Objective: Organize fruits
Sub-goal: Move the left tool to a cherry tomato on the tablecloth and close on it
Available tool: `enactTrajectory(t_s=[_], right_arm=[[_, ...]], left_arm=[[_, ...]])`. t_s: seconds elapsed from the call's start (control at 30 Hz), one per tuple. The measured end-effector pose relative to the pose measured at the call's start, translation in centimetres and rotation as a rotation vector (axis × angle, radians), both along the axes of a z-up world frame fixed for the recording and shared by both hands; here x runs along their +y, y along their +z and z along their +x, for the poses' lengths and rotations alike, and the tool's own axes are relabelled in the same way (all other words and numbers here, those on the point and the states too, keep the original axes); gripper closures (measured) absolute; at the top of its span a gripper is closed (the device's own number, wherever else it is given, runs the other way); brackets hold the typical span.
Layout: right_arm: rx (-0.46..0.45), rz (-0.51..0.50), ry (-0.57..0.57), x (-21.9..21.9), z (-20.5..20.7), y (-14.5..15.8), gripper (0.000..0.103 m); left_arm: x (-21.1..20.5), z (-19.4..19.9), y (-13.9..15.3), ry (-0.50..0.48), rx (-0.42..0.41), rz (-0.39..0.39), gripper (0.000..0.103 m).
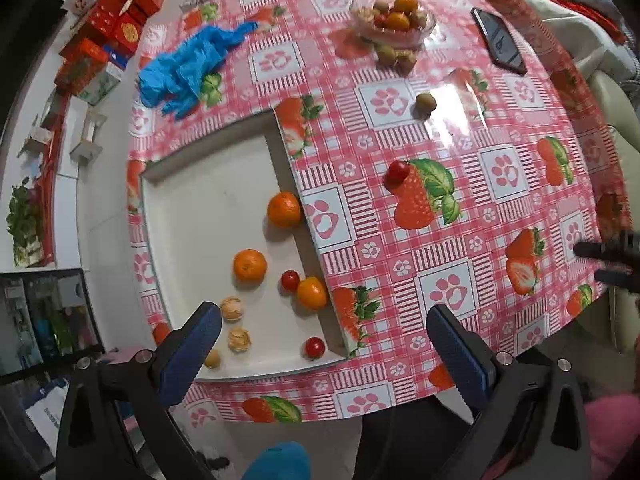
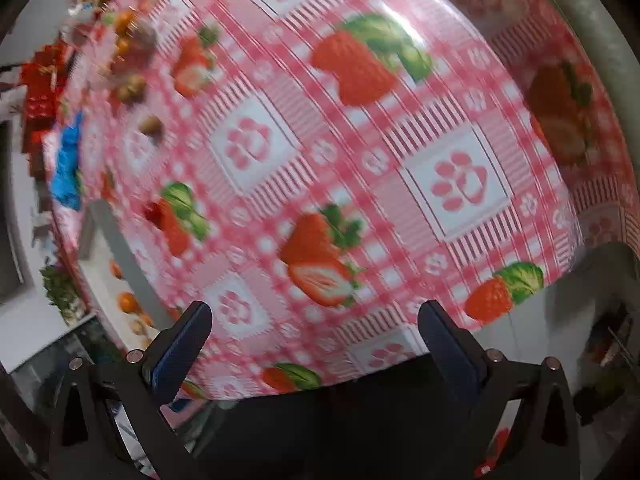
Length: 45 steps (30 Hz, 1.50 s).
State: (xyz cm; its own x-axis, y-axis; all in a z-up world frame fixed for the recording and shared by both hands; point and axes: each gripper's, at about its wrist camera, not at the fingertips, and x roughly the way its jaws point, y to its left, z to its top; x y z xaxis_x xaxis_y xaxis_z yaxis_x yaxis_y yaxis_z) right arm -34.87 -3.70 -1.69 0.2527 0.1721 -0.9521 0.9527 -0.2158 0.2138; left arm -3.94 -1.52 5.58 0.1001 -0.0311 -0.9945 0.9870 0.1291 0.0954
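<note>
A white tray (image 1: 200,208) lies on the left of the table and holds three oranges (image 1: 284,209), two cherry tomatoes (image 1: 290,280) and small tan fruits (image 1: 231,309). A loose cherry tomato (image 1: 397,172) and a brownish-green fruit (image 1: 425,103) lie on the cloth beyond it. A glass bowl (image 1: 394,18) of mixed fruit stands at the far side. My left gripper (image 1: 324,344) hangs open above the tray's near corner, empty. My right gripper (image 2: 316,340) is open over the table's near edge, empty; its view is blurred. The right gripper's fingers (image 1: 600,250) show at the left view's right edge.
A blue glove (image 1: 188,68) lies at the far left of the strawberry-print tablecloth (image 1: 440,240). A black phone (image 1: 498,40) rests at the far right. Red boxes (image 1: 116,20) are stacked on a white counter beyond the table. A light sofa (image 1: 612,100) flanks the right side.
</note>
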Motion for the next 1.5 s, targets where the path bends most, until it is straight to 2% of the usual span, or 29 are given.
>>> enactTrajectory(t_s=[0.2, 0.43, 0.67, 0.87, 0.97, 1.23, 1.43, 1.5], right_arm=[[0.062, 0.046, 0.08, 1.1, -0.7, -1.8, 0.0], [0.144, 0.04, 0.221, 0.7, -0.5, -3.0, 0.0], [0.175, 0.035, 0.335, -0.3, 0.9, -5.0, 0.0], [0.183, -0.009, 0.429, -2.2, 2.8, -5.8, 0.0], [0.186, -0.041, 0.463, -3.5, 4.2, -5.8, 0.0], [0.159, -0.081, 0.451, -6.4, 5.7, -5.5, 0.0], [0.151, -0.081, 0.451, -7.8, 5.5, -5.1, 0.0], [0.147, -0.091, 0.446, -7.9, 5.5, -4.6, 0.0]], left_arm=[[-3.0, -1.7, -2.8, 0.024, 0.053, 0.015, 0.0], [-8.5, -4.3, -7.4, 0.044, 0.06, 0.019, 0.0], [-11.6, -3.7, -12.7, 0.152, 0.034, 0.033, 0.0], [-12.2, -3.0, -15.3, 0.204, 0.046, 0.037, 0.0], [-12.0, -2.2, -15.8, 0.255, 0.118, 0.018, 0.0], [-11.7, -2.2, -15.8, 0.263, 0.117, -0.006, 0.0], [-12.4, -2.1, -16.0, 0.256, 0.127, 0.04, 0.0], [-12.5, -2.1, -15.9, 0.26, 0.132, 0.033, 0.004]])
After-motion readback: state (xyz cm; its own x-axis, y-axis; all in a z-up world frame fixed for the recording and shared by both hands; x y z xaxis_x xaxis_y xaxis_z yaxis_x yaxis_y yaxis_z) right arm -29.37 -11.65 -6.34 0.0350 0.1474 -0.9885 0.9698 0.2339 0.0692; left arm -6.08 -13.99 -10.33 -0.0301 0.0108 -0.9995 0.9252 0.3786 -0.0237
